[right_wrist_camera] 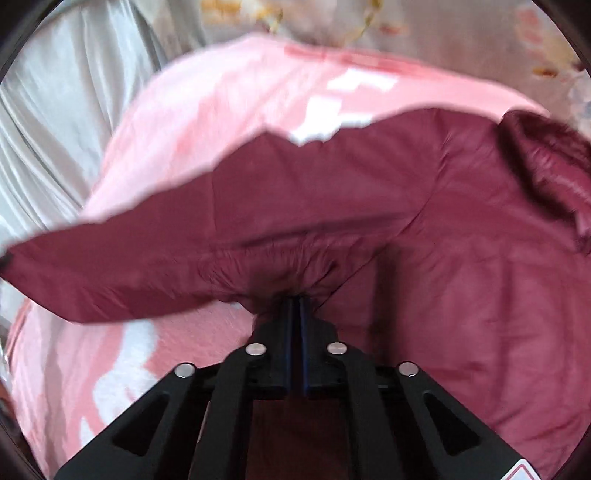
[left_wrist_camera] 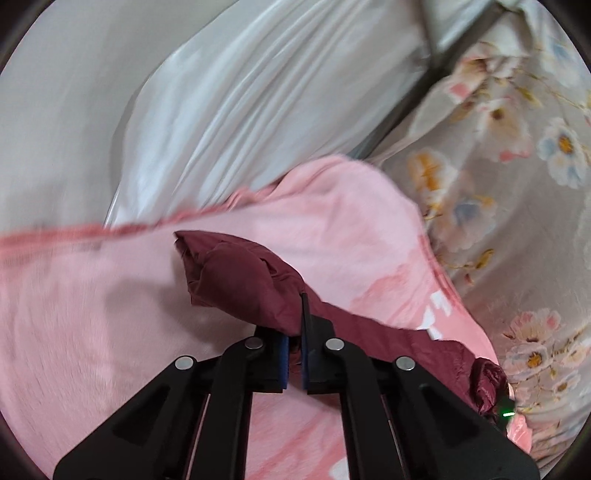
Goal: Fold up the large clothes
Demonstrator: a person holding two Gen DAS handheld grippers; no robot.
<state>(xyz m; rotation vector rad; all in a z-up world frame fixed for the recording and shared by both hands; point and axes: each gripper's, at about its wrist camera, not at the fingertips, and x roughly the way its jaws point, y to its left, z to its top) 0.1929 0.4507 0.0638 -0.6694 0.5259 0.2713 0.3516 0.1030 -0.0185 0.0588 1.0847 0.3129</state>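
Observation:
A large maroon jacket [right_wrist_camera: 461, 240] lies spread over a pink blanket [right_wrist_camera: 207, 122]. In the left wrist view my left gripper [left_wrist_camera: 294, 332] is shut on a bunched end of the maroon jacket [left_wrist_camera: 236, 280], which hangs raised above the pink blanket [left_wrist_camera: 92, 314]; the cloth trails off to the lower right. In the right wrist view my right gripper [right_wrist_camera: 295, 306] is shut on a gathered fold of the jacket, with a sleeve-like length stretching out to the left. A darker, shiny collar or hood part [right_wrist_camera: 546, 158] shows at the right.
White sheeting [left_wrist_camera: 240, 110] lies beyond the blanket, with a dark bar [left_wrist_camera: 436, 62] crossing behind it. A floral grey bedcover [left_wrist_camera: 517, 221] fills the right side and shows as floral bedcover [right_wrist_camera: 332, 18] along the top of the right wrist view.

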